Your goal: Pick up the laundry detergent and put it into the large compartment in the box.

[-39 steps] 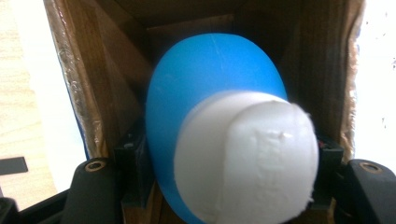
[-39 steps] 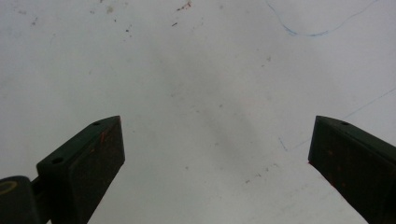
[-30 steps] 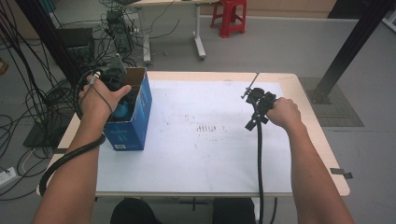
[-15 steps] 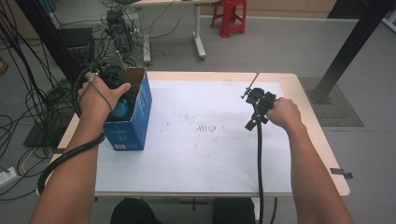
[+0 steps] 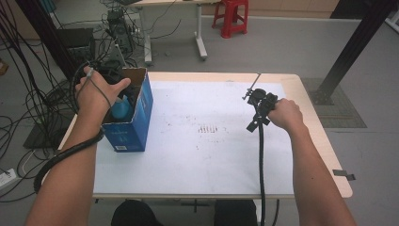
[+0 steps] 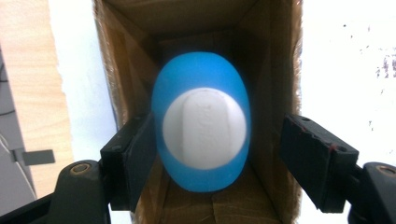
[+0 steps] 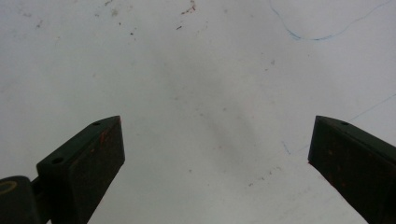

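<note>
At left of the high view, inside blue box [image 5: 134, 123]: blue bottle [image 6: 201, 128] with white cap, upright. Left gripper [image 6: 215, 154] just opening, pads apart from bottle: release step. Right gripper [image 7: 215, 154] open over table [image 5: 211, 160], idle. Next: straight lift clear of box walls.

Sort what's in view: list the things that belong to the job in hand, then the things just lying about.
In the job:
- blue bottle, white cap up, standing in the box
- blue box, open at the top
- left gripper, jaws just been opening, with the bottle between them, right jaw clear of it

Lying about:
- right gripper, open over bare white sheet
- red stool
- floor cables
</note>
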Tool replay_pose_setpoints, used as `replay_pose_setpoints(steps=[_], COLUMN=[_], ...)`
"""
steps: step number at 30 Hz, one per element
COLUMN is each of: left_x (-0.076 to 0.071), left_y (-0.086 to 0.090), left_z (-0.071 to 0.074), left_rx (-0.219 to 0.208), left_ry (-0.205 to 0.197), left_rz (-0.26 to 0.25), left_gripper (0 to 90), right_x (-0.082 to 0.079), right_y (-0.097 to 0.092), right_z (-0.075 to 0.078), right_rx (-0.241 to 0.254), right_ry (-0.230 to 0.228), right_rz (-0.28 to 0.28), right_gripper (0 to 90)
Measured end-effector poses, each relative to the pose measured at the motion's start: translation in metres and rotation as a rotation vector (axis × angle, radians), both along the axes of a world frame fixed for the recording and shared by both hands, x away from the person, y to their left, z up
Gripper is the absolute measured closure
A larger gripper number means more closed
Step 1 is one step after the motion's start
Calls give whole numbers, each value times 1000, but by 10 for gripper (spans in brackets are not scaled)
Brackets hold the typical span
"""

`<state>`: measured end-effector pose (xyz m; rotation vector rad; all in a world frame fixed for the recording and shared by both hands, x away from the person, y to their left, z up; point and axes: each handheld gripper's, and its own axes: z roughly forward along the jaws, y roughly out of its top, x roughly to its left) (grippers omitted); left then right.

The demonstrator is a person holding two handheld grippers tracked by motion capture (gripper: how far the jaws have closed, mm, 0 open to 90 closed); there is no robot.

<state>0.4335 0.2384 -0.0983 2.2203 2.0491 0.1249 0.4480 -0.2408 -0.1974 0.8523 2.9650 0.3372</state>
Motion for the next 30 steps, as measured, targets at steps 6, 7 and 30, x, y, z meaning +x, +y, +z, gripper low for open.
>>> replay_pose_setpoints(steps=[6, 7, 30], left_x=[-3, -4, -20], left_y=[-6, -7, -20], left_z=[14, 17, 71], left_rx=[29, 33, -3], left_ry=[-14, -14, -52], left_rz=[-6, -9, -117], left_gripper=[216, 213, 51], right_x=[-1, -1, -3], right_y=[1, 1, 4], right_z=[2, 2, 5], right_rx=[-3, -2, -8], right_ry=[-2, -5, -10], right_rz=[1, 4, 6], right_gripper=[32, 32, 32])
